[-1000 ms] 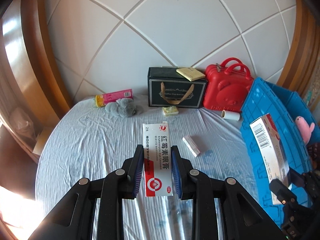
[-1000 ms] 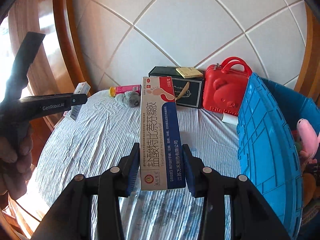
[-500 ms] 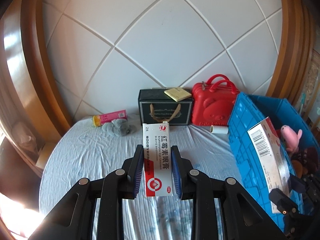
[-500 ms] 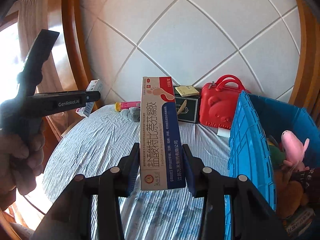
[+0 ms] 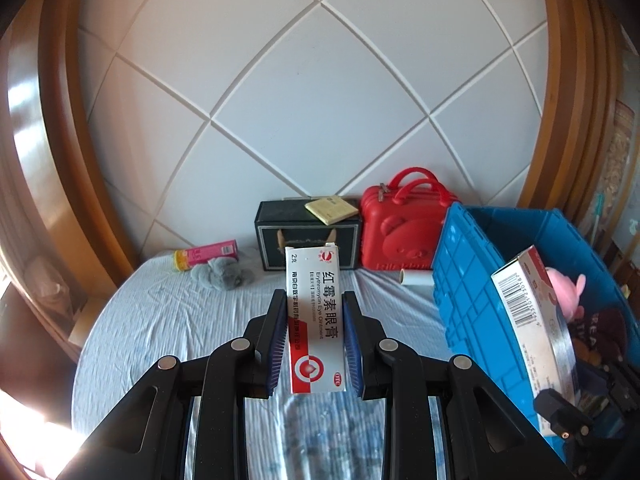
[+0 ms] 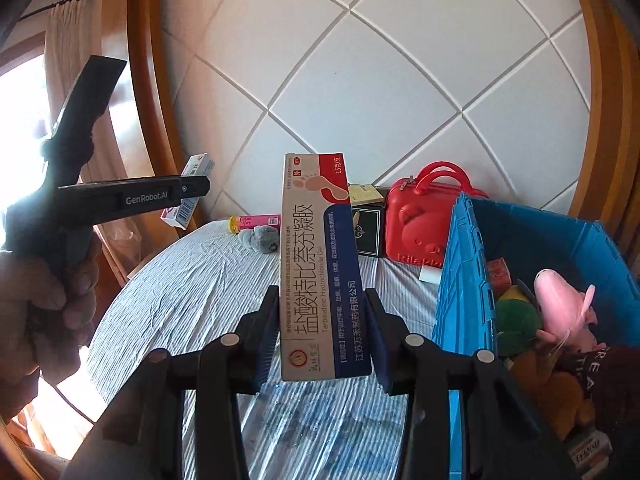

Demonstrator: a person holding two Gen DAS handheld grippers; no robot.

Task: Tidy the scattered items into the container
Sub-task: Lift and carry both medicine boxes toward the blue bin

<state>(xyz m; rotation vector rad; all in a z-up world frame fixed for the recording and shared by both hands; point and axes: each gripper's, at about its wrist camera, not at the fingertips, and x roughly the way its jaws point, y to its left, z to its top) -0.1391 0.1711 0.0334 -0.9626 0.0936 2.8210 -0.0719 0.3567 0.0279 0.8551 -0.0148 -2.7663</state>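
While aloft, left gripper [image 5: 315, 332] clamps eye-ointment box [image 5: 315, 320] upright | right gripper [image 6: 323, 334] pinches foot-gel box [image 6: 322, 272] lengthwise

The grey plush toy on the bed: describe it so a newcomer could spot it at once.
Start at the padded white headboard and look down to the striped bedsheet. At its far left edge, in front of a pink tube, lies the grey plush toy. It is the only soft, furry thing there; its neighbours are hard cases.

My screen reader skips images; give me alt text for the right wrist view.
The right gripper grips an upright blue-and-white ointment box over a striped bedsheet. A blue crate holding a pink plush toy stands to the right.
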